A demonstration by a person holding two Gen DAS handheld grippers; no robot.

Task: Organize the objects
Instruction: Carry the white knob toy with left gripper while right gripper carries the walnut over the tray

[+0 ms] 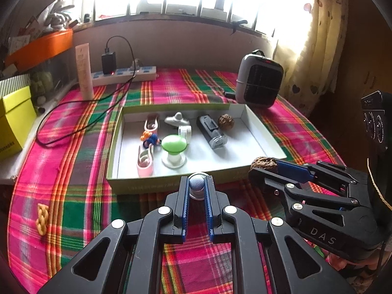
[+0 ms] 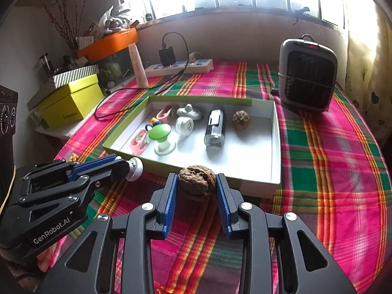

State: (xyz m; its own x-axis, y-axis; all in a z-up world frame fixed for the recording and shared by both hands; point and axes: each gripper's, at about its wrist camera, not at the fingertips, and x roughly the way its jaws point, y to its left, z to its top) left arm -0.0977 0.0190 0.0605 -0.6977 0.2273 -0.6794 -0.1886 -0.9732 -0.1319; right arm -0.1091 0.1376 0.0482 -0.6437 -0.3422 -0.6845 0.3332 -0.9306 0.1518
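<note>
Walnut in hand: a wrinkled walnut (image 2: 197, 180) sits pinched between the right gripper's (image 2: 196, 183) blue pads, above the near rim of the box.
Small knob piece: a grey-white knobbed piece (image 1: 196, 186) is clamped in the left gripper (image 1: 196, 188), also just short of the near rim.
Box: the shallow white-lined box (image 1: 259, 132) lies mid-desk on the plaid cloth (image 1: 73, 171).
Already inside: a second walnut (image 1: 226, 121), a black-and-clear device (image 1: 211, 132), a green-capped stand (image 1: 174, 147), pink clips, a white cap.
Still outside: a braided tan piece (image 1: 41, 218) near the desk's left edge.
Progress: mostly sorted, I judge; two held things await dropping in, then the braid.
</note>
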